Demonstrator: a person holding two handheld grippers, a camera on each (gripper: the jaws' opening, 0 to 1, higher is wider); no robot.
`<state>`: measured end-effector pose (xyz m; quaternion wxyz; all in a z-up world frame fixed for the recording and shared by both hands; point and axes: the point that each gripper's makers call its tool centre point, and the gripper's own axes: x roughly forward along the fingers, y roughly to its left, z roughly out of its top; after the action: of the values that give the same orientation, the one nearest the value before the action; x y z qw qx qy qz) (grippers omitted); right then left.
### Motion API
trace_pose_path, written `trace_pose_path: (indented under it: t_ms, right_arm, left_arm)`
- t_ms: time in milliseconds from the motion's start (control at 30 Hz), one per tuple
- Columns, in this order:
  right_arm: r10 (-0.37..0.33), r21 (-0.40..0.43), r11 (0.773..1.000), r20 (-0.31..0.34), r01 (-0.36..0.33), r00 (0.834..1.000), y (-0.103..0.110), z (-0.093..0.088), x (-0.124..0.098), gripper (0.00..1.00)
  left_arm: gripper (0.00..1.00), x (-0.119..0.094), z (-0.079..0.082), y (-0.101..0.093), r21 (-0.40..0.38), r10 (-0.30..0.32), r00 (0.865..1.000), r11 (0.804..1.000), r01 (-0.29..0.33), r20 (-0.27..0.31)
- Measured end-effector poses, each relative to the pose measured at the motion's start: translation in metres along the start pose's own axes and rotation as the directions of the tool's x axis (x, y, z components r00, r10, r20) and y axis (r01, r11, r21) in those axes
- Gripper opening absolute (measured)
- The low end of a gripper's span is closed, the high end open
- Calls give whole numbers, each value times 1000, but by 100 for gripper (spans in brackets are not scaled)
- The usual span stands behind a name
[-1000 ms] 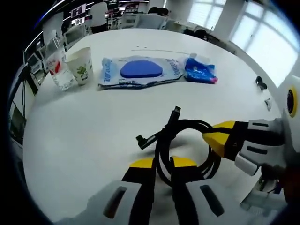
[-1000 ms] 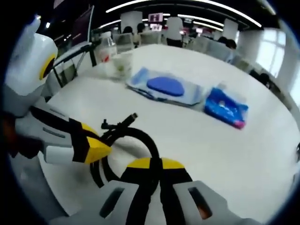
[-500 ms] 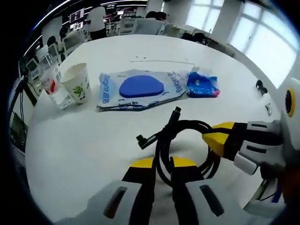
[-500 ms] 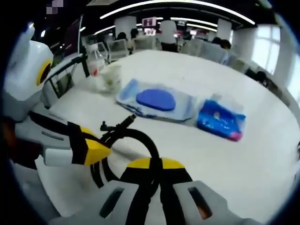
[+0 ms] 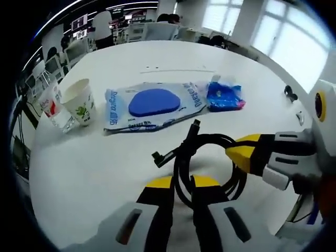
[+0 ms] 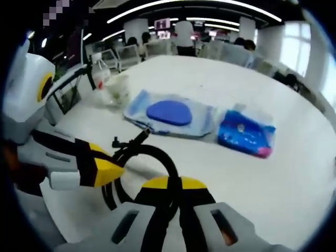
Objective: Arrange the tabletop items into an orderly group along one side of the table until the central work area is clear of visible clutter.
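I take the blue-lidded wipes pack (image 5: 153,104) as my landmark, since it lies flat on the white counter (image 5: 94,157) and anchors the row that is forming along the far side. Just to its left stands a paper cup (image 5: 79,101), upright, with a clear plastic bottle or cup (image 5: 54,105) touching or nearly touching it on the far-left side; I cannot tell which it is. Just to the right of the wipes pack lies a small blue tissue packet (image 5: 223,96), almost touching its end, so these four already read as an orderly line. Nearer to me than the wipes pack, in the open middle of the counter, is the coiled black cable (image 5: 207,163), the one item not yet in that row. My left gripper (image 5: 181,184) has its jaws closed on the near side of the coil, the loop pinched between the yellow tips. My right gripper (image 6: 179,185) likewise has its jaws clamped on the cable's loop, entering the left gripper view from the right with its yellow tip against the coil. I judge I hold it from two sides so the loops stay gathered and the free plug ends (image 5: 195,126), pointing toward the wipes pack, do not spring loose while it travels to the row.
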<state>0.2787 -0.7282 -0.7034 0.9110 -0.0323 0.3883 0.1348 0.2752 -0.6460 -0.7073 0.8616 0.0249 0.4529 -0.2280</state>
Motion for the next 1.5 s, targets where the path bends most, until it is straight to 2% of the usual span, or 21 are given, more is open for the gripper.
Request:
trace_pose_path:
  t_ms: [633,833,1300,1500]
  right_arm:
    - [18,21,1000,-39,-17,999,-7,8,20,1]
    - [18,15,1000,-47,-17,999,-9,6,25,1]
    - [13,68,998,-77,-8,997,-18,-3,38,1]
    - [12,76,997,-88,-6,996,-21,-4,43,1]
  left_arm:
    - [11,15,12,8,35,7,1000,999,-6,-13]
    - [11,22,11,9,38,7,1000,999,-6,-26]
    - [12,40,10,9,68,-4,998,998,8,-55]
    - [12,44,10,9,53,-8,998,999,12,-63]
